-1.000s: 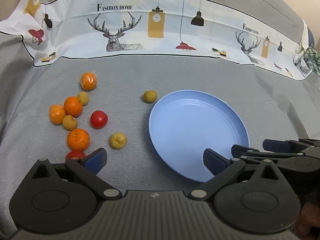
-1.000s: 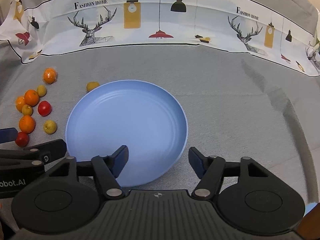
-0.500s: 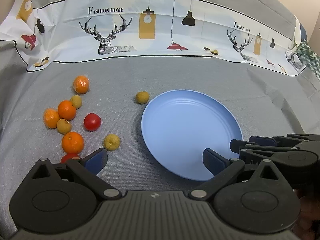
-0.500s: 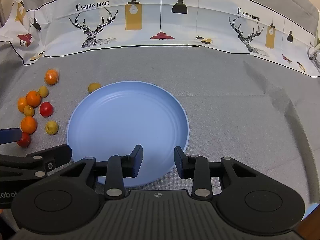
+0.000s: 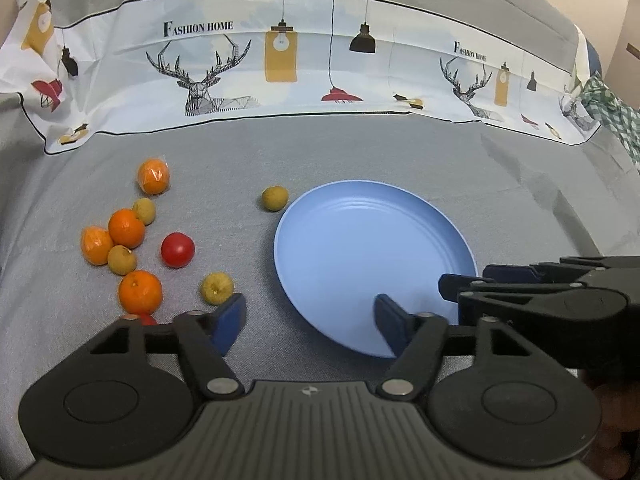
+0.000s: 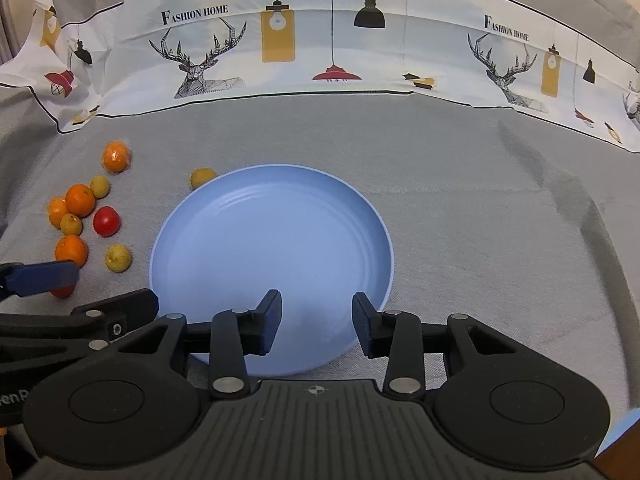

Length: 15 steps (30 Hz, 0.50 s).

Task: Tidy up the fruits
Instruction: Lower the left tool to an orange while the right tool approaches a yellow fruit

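Note:
A blue plate (image 5: 360, 248) (image 6: 272, 240) lies bare on the grey cloth. Left of it are scattered oranges (image 5: 126, 228) (image 6: 80, 199), small yellow-brown fruits (image 5: 216, 288) (image 6: 118, 257) and a red tomato (image 5: 177, 249) (image 6: 106, 221). One more yellow fruit (image 5: 275, 198) (image 6: 201, 177) sits at the plate's far left rim. My left gripper (image 5: 308, 320) hovers over the plate's near left edge with its jaws closing on nothing. My right gripper (image 6: 317, 314) hangs over the plate's near part, its jaws opening, also with nothing between them.
A second red fruit (image 5: 141, 317) peeks out behind my left finger. A white printed cloth (image 5: 304, 64) rises along the back. A green checked fabric (image 5: 612, 112) lies at the far right. The right gripper's fingers (image 5: 500, 296) reach in beside the left gripper.
The left jaws have come closer together. The right jaws narrowed sharply, then widened a little. Both hands stay in place, and no fruit has moved.

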{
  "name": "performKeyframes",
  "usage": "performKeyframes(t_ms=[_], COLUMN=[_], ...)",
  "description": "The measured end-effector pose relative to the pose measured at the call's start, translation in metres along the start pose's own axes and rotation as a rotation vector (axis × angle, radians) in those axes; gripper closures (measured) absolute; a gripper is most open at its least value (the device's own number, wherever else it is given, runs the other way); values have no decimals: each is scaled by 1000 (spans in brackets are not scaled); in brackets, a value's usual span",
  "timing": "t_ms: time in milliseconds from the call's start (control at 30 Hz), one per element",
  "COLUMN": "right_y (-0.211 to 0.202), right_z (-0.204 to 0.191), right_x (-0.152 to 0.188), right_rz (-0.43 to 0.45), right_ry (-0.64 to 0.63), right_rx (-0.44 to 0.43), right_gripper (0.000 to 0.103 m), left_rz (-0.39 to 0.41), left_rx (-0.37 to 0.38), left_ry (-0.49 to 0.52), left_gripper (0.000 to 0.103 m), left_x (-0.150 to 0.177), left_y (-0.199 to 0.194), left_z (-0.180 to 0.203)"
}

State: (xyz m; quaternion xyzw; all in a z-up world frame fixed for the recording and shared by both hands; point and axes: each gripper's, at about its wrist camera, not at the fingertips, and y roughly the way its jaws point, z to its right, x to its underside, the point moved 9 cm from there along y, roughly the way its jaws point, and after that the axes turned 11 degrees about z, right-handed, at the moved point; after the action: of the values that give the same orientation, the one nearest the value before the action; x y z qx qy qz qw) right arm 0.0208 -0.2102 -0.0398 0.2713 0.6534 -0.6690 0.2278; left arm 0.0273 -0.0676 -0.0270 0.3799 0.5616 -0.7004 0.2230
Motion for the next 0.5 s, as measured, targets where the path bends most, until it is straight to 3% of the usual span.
performKeyframes(t_ms=[100, 133, 167, 233, 300, 433, 500], right_y=[-1, -1, -2, -4, -5, -9, -9], right_z=[-4, -5, -6, -9, -11, -17, -24], right_x=[-3, -4, -5, -8, -12, -21, -24], right_rz=[12, 16, 22, 41, 60, 103, 113], right_ry=[6, 8, 9, 14, 29, 77, 103], right_rx=[-5, -6, -8, -12, -17, -45, -83], right_gripper=[61, 61, 61, 69, 92, 95, 93], left_rz=[16, 27, 33, 42, 55, 111, 157], left_rx=[-5, -24, -37, -25, 3, 87, 64], left_ry=[25, 50, 72, 90, 114, 172, 192], left_gripper=[73, 94, 101, 103, 103, 103, 103], left_x=[-2, -2, -3, -6, -13, -43, -62], left_y=[-4, -6, -7, -11, -18, -36, -44], left_z=[-2, -3, -5, -6, -7, -18, -42])
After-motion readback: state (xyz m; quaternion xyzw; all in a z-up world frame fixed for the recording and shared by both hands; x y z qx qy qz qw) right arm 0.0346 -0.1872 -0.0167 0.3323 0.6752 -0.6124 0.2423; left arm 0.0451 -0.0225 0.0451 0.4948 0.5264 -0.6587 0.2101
